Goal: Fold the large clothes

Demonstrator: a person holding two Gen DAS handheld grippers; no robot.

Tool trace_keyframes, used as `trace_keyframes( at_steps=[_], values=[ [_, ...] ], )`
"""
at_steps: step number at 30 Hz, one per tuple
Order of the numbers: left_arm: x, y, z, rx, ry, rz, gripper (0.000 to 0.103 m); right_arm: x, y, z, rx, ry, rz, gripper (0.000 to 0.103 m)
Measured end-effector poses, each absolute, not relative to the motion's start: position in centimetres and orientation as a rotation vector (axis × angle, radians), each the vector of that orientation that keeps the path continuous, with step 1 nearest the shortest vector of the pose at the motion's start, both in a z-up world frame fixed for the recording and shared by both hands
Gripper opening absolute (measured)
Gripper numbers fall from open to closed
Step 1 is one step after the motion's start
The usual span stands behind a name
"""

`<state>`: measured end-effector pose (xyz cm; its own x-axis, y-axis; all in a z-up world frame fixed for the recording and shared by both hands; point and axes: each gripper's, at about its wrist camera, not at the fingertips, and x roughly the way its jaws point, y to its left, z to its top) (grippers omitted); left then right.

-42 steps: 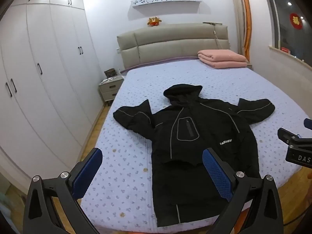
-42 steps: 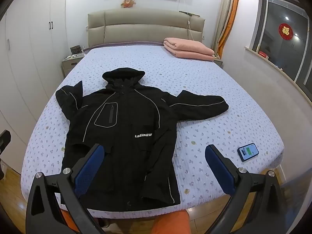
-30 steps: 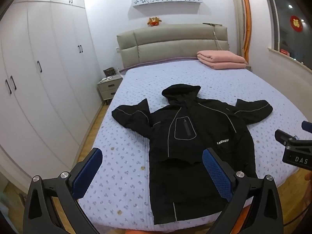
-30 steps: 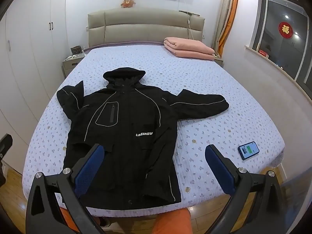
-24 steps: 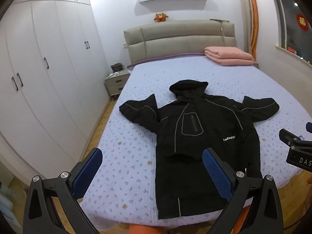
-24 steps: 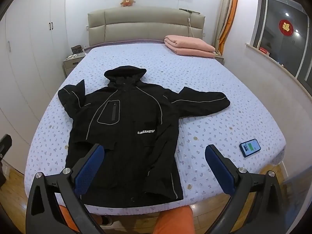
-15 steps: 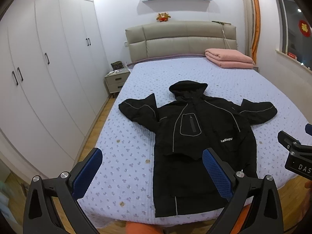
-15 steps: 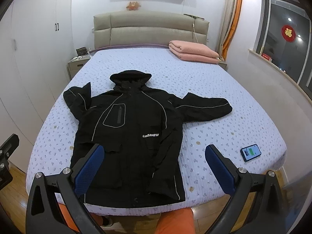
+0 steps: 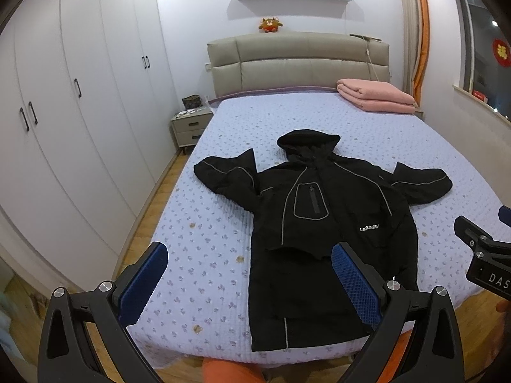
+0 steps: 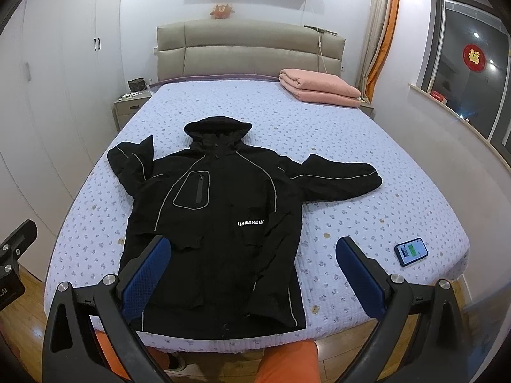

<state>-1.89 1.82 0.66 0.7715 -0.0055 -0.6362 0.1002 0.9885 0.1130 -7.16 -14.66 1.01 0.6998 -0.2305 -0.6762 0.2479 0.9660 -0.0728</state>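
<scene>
The black hooded jacket (image 10: 220, 223) lies face up, both sleeves out, its hem at the near edge of the lilac floral-quilted bed (image 10: 367, 166). Nothing's folded yet, by the look of it. Left gripper (image 9: 249, 274) and right gripper (image 10: 252, 271) hang spread wide, empty, short of the cloth.
</scene>
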Motion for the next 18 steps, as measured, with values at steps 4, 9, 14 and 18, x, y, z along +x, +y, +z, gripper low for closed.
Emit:
trace_keyframes(
  at_steps=[4, 9, 14, 18],
  values=[
    [-2.4, 1.8, 1.2, 0.140, 0.671, -0.059, 0.102, -7.5, -14.5, 1.4, 0.025, 0.738, -0.268, 0.103],
    [-3.2, 1.6, 2.7, 0.146, 0.623, -0.067, 0.102, -8.7, -14.4, 2.3, 0.027, 0.710, -0.278, 0.103],
    [-4.3, 0.8, 4.1, 0.159, 0.575, -0.087, 0.102, -9.7, -14.8, 3.4, 0.035, 0.683, -0.306, 0.103],
    [-5.2, 0.2, 4.4, 0.163, 0.567, -0.110, 0.102, -10.9, -15.6, 4.1, 0.054, 0.673, -0.321, 0.103]
  ],
)
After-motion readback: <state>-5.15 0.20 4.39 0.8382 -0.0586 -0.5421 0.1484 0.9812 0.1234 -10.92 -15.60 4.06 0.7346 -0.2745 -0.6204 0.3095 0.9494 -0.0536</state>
